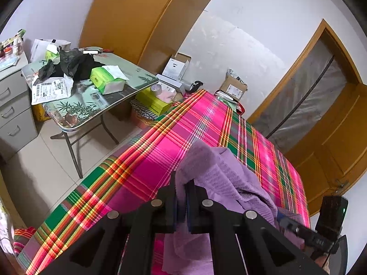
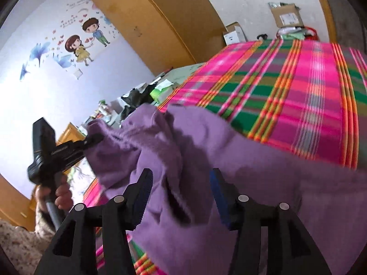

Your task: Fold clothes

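A purple knitted garment (image 1: 220, 174) is held above a bed covered by a pink, green and orange plaid sheet (image 1: 160, 146), part of it draped down onto the sheet. The left gripper (image 1: 182, 183) is clamped on a bunched edge of the garment, its jaws pressed together with the fabric pinched between them; from the right wrist view the same gripper (image 2: 96, 137) is seen at the left, gripping a raised corner, with a hand (image 2: 57, 192) wrapped around its handle. The right gripper (image 2: 181, 176) is held over the garment with its jaws spread apart, purple cloth lying between and beneath the blue-padded fingers (image 2: 219, 190) without being pinched. Beside the bed a folding table (image 1: 96, 98) is seen carrying a green tissue pack (image 1: 107, 79) and black plastic bags (image 1: 73, 63), near a grey drawer cabinet (image 1: 13, 110)
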### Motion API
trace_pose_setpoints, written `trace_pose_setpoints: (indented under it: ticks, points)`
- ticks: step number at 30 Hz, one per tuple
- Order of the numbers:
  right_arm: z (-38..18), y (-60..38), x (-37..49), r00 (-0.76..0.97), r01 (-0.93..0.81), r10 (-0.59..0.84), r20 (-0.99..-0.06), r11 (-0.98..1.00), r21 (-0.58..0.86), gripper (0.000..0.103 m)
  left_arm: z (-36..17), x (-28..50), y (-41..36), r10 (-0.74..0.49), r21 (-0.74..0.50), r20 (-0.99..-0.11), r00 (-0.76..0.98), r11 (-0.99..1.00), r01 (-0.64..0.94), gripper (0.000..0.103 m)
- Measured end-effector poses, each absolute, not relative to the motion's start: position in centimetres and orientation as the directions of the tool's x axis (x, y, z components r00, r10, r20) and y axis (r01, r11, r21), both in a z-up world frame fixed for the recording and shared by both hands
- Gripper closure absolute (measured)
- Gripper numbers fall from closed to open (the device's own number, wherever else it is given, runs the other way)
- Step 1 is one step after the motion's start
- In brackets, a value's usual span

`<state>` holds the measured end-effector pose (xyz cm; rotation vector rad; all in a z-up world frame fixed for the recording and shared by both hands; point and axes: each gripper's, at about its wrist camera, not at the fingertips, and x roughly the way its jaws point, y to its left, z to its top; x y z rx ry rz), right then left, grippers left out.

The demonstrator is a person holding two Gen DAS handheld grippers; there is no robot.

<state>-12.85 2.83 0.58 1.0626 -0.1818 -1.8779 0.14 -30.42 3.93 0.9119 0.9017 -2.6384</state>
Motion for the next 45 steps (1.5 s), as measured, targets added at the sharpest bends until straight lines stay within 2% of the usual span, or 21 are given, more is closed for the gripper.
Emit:
trace_pose_setpoints:
  ticks: [4,9,10,11,12,14,23,31,38,43,45]
  points:
    - [-0.6,2.6,-11.7,-0.154,0.65,-0.776,-0.612,-0.546,0.529,0.041,3.7,0.1,-30.5,0.004,-0.486,-0.618,-0.787,-0.788,0.377,0.098]
    - [-1.0,-0.8,-10.4,-0.156,0.696,-0.719,-0.678,-0.567,0.441,0.042,3.7,0.3,-30.6,0.004,-0.49,-0.617,-0.787,-0.785,0.379,0.098]
    - [-1.0,-1.4,-10.2,-0.157,0.705,-0.707,-0.69,-0.57,0.423,0.05,3.7,0.3,-30.6,0.006,-0.492,-0.616,-0.787,-0.784,0.379,0.098]
    - [-1.1,-2.1,-9.9,-0.158,0.713,-0.694,-0.702,-0.572,0.405,0.078,3.7,0.4,-30.7,0.008,-0.495,-0.616,-0.788,-0.782,0.379,0.098]
    - [-1.1,-2.6,-9.7,-0.16,0.723,-0.685,-0.711,-0.572,0.388,0.089,3.7,0.5,-30.7,0.008,-0.494,-0.616,-0.788,-0.783,0.379,0.098]
    - [-0.7,-2.6,-10.1,-0.175,0.734,-0.677,-0.714,-0.574,0.364,0.092,3.6,0.5,-30.9,0.005,-0.49,-0.618,-0.786,-0.784,0.38,0.098]
    - [6.3,-1.6,-13.9,-0.492,0.701,-0.595,-0.636,-0.703,0.115,0.093,3.8,0.4,-31.0,0.036,-0.507,-0.601,-0.799,-0.79,0.346,0.098]
    - [10.6,-5.7,-16.7,-0.66,0.678,-0.525,-0.538,-0.725,-0.124,0.093,5.0,0.2,-30.5,0.026,-0.504,-0.575,-0.818,-0.799,0.328,0.098]
    - [8.2,-9.4,-19.9,-0.688,0.657,-0.472,-0.551,-0.727,-0.198,0.092,4.7,0.6,-31.7,-0.029,-0.475,-0.596,-0.802,-0.793,0.382,0.099]
    - [5.4,-10.5,-22.8,-0.575,0.668,-0.474,-0.667,-0.743,-0.047,0.089,3.6,0.8,-32.6,-0.03,-0.483,-0.62,-0.784,-0.773,0.411,0.1]
    - [4.4,-10.7,-22.7,-0.555,0.677,-0.468,-0.688,-0.735,-0.047,0.089,3.2,0.7,-32.5,-0.026,-0.475,-0.63,-0.777,-0.778,0.411,0.1]
